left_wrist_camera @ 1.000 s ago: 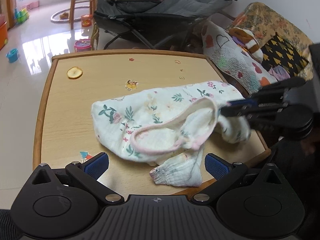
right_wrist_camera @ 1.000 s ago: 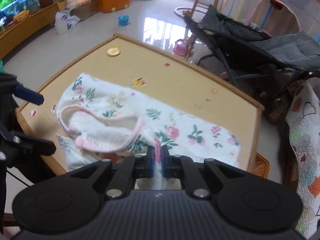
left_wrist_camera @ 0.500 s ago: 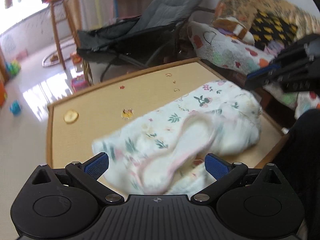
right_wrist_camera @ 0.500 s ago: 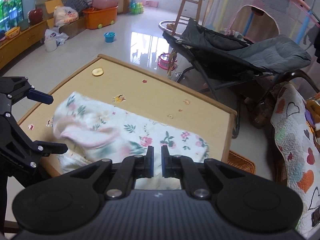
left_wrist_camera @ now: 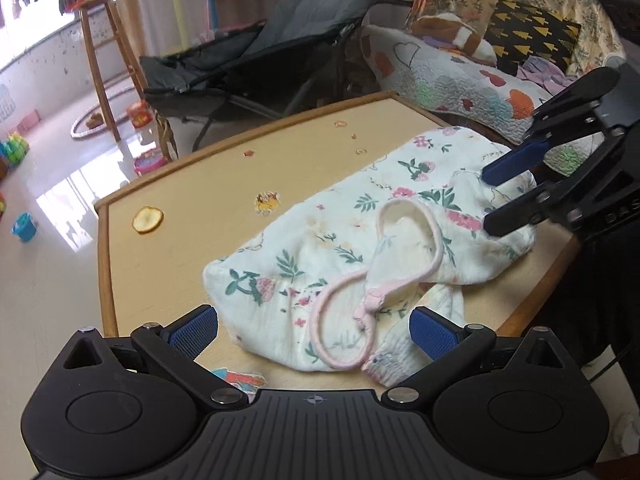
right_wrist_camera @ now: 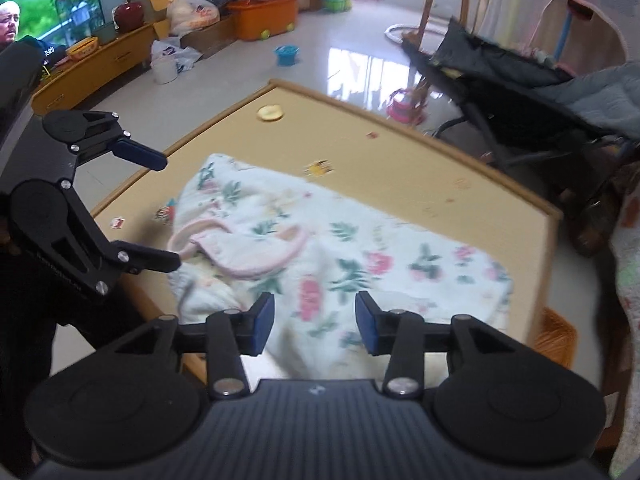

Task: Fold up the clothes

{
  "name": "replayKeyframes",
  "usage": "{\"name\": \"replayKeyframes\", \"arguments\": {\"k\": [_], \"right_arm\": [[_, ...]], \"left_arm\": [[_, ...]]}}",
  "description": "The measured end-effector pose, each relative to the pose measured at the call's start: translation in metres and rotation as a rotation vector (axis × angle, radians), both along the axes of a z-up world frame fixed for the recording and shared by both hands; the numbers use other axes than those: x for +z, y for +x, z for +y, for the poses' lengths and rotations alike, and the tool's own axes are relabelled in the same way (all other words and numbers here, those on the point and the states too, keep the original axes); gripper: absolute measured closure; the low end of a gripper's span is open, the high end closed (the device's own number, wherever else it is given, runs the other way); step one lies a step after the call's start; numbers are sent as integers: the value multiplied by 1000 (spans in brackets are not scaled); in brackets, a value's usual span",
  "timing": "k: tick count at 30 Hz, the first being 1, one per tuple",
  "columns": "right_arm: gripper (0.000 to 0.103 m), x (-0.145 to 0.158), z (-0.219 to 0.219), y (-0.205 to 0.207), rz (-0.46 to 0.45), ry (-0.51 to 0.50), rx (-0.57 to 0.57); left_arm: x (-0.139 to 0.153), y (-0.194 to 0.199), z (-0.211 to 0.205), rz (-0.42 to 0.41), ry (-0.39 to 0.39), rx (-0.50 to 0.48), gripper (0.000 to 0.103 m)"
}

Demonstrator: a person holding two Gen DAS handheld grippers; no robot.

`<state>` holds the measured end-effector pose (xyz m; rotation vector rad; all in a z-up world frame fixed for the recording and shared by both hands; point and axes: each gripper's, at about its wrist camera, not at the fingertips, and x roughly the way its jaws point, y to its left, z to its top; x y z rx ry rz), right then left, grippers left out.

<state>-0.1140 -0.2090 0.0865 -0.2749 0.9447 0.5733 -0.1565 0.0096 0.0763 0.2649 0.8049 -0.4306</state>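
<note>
Garment: a small white top [left_wrist_camera: 360, 248] printed with flowers, pink piping round the neck opening [left_wrist_camera: 404, 248], lying rumpled on the counter [left_wrist_camera: 224, 184].
Where it lies: on the near half of the counter, close to the near edge, with one gathered cuff [left_wrist_camera: 384, 368] poking out at that edge.
Long axis: it runs along the near edge, from the left hand-held gripper's [left_wrist_camera: 313, 327] side across to the right one's.
Left hand-held gripper: jaws spread wide, nothing between the pads; the neck end and the cuff sit just ahead of it and below.
Right hand-held gripper [right_wrist_camera: 315, 320]: jaws are opening, cloth lies under the gap but the pads do not press on it; it hovers at the far end of the garment from the left one.
Nearer hand: each has its own end; the left is nearer the pink neck and the loose cuff.
Look of the cloth: soft, crinkled, bunched in the middle, not yet flat.
Likely next need: smoothing it out before any fold, I'd say.
Also on the counter: a dried fruit slice [left_wrist_camera: 148, 219] near the far left corner, well apart from the garment.
</note>
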Motion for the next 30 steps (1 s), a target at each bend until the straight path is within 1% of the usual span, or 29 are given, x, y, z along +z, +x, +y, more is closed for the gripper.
{"name": "replayKeyframes", "arguments": {"k": [2,6,9,11,13,16,19,23,26,30], "right_arm": [[58,-1,5,7,2,7,-38],[58,4,9,22,39,50,-118],[58,4,10,32,83,77,-162],[58,1,13,36,113,76,-191],[59,-1,17,36,115,64,-200],[59,2,19,27,81,43,-157],[59,6,21,14,50,-10,-78],[58,1,24,-5,34,-77,17],[58,-10,27,-9,35,-112,44],[58,-21,32,-2,45,-134,56]], "left_arm": [[-1,-4,3,-32,-9,-4,0],[-4,-1,7,-25,-23,9,0],[-7,2,6,-27,-34,13,0],[-9,4,5,-28,-40,11,0],[-11,4,4,-29,-46,3,0],[-12,4,2,-28,-51,-18,0],[-14,5,2,-22,-58,-29,0],[-17,8,4,-11,-80,-24,0],[-19,11,4,-3,-95,-18,0],[-22,13,2,4,-103,-25,0]]}}
